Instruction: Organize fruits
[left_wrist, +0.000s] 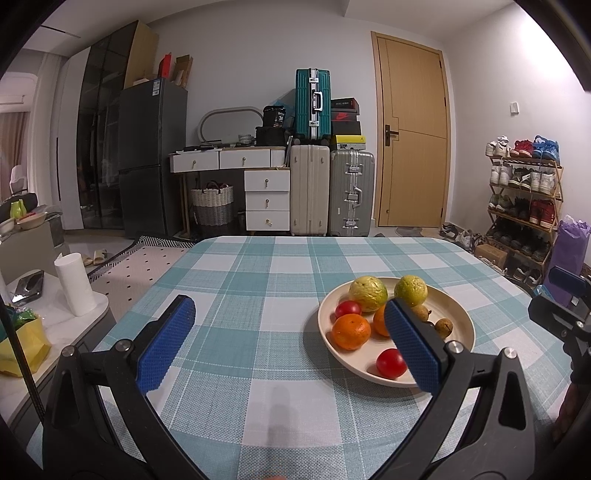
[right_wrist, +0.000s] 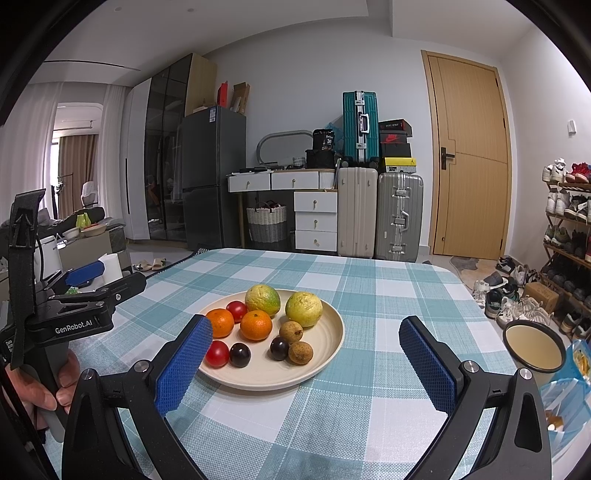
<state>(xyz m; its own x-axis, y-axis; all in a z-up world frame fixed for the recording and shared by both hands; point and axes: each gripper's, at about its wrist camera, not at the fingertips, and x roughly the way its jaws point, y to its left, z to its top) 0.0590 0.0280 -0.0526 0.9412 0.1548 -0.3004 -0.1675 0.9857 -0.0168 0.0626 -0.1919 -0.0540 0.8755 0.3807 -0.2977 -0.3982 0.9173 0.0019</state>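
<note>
Plate (right_wrist: 325, 363): cream, round, on the checked tablecloth (right_wrist: 369, 280); it lies ahead of the right claw and toward its left finger, ahead and right of the left claw.
Fruit on plate: two yellow-green citrus (right_wrist: 262, 300) at the far side, two oranges (right_wrist: 256, 325) nearer, two red tomatoes (right_wrist: 217, 353), two dark plums (right_wrist: 240, 354) and two brown longans (right_wrist: 300, 352) toward the near side; the pieces sit close together, several touching.
Left claw (left_wrist: 280, 343): fingers spread wide, nothing between them; it hovers above bare cloth, and its right blue pad (left_wrist: 413, 345) overlaps the plate's near edge in the left wrist view, hiding part of one orange.
Right claw (right_wrist: 306, 369): fingers spread wide, empty; the left blue pad (right_wrist: 184, 365) stands just beside the plate rim near a tomato, the right pad is over bare cloth well clear of the plate.
Hand (right_wrist: 40, 387): grips the left device's handle, low at the left of the right wrist view.
Bowl (right_wrist: 533, 349): dark-rimmed, cream inside, at the table's edge to the right of the right claw.
Paper roll (left_wrist: 75, 284): white, upright on a side surface left of the left claw.
</note>
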